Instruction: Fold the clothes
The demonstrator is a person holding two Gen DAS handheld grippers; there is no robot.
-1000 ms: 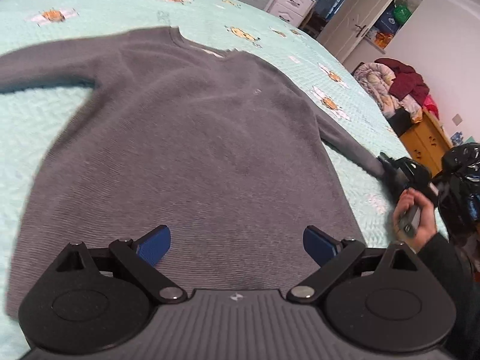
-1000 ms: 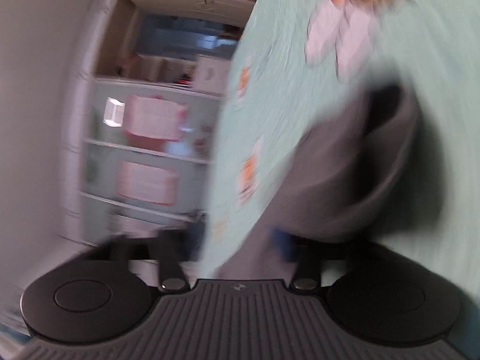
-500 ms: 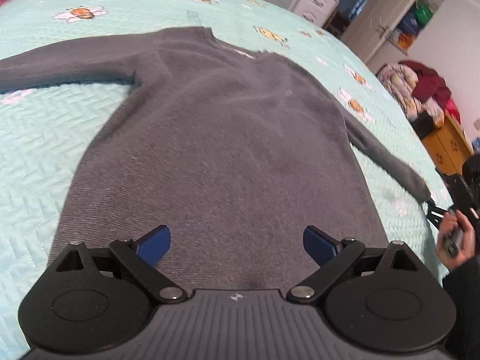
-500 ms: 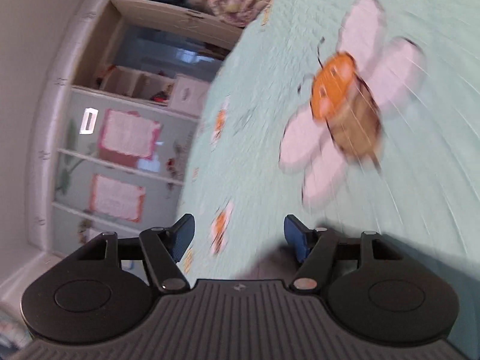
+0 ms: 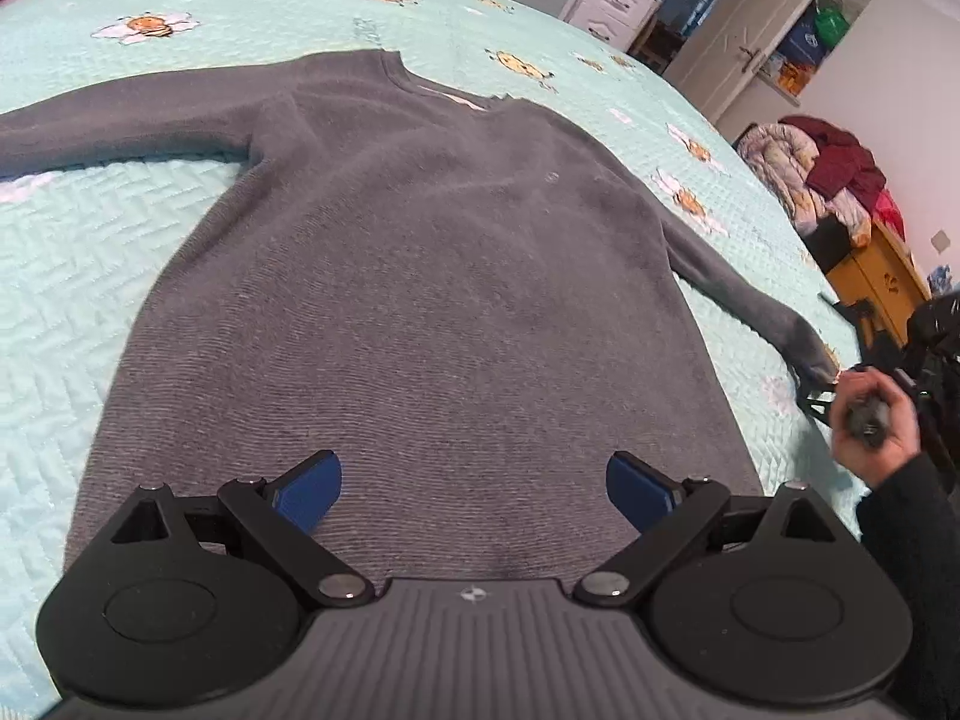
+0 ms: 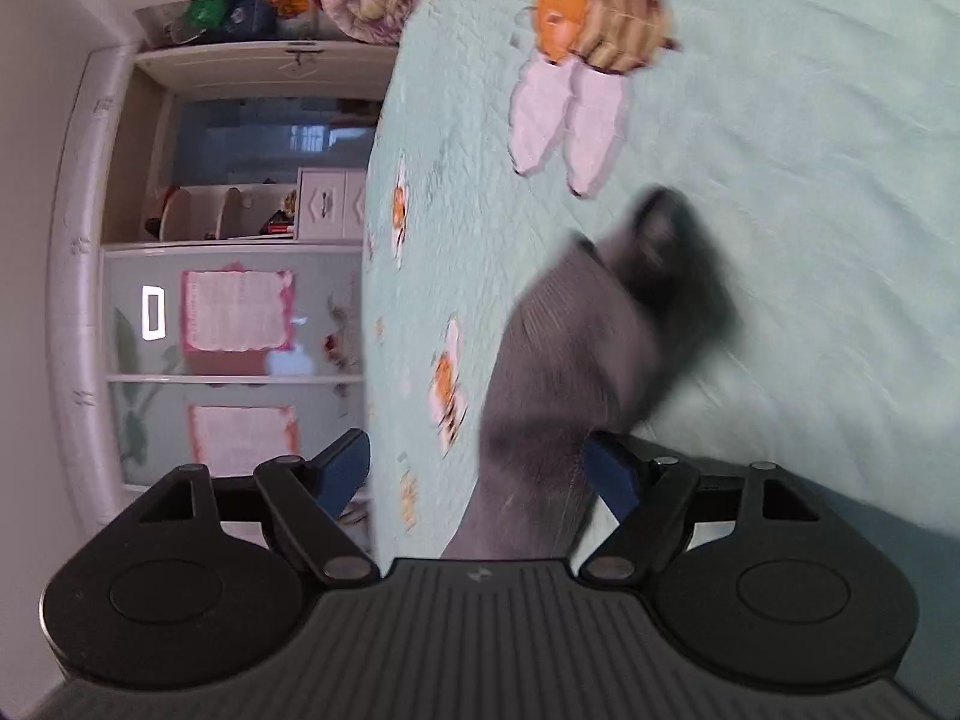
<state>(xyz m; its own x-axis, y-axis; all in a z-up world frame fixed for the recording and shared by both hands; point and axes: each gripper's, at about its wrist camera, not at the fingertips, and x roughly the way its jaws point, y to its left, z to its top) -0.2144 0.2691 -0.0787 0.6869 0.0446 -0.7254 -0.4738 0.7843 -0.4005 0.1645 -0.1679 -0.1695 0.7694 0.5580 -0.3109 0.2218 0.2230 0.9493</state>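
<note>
Plainly, the grey sweater [image 5: 420,300] is soft, limp knitwear: light, a little fuzzy, nothing fragile about it, and it will sag and trail wherever it is lifted by one spot only. It lies spread flat, front up, across the middle of the bed [image 5: 72,276], hem toward the near edge, collar toward the far side, one sleeve stretched toward the bed's left side and the other running out to the right edge. I would judge the cuffs, the hem corners and the shoulders the sensible places to pinch, since a knit like this grips well between pads and won't slip.

The left hand-held gripper [image 5: 474,489] hovers over the hem with its blue fingers wide apart, holding nothing. The right hand-held gripper [image 6: 477,471] is at the right sleeve's cuff [image 6: 600,354]; its fingers also stand apart, the cuff lying between them against the right pad, not pinched as far as the blurred view shows.

The quilted mint bedspread, printed with bees and daisies, is soft underneath, so folds will press in slightly. Around the room: a white wardrobe [image 5: 756,36], a pile of clothes [image 5: 822,180] on a wooden cabinet [image 5: 876,276] beyond the right edge.
</note>
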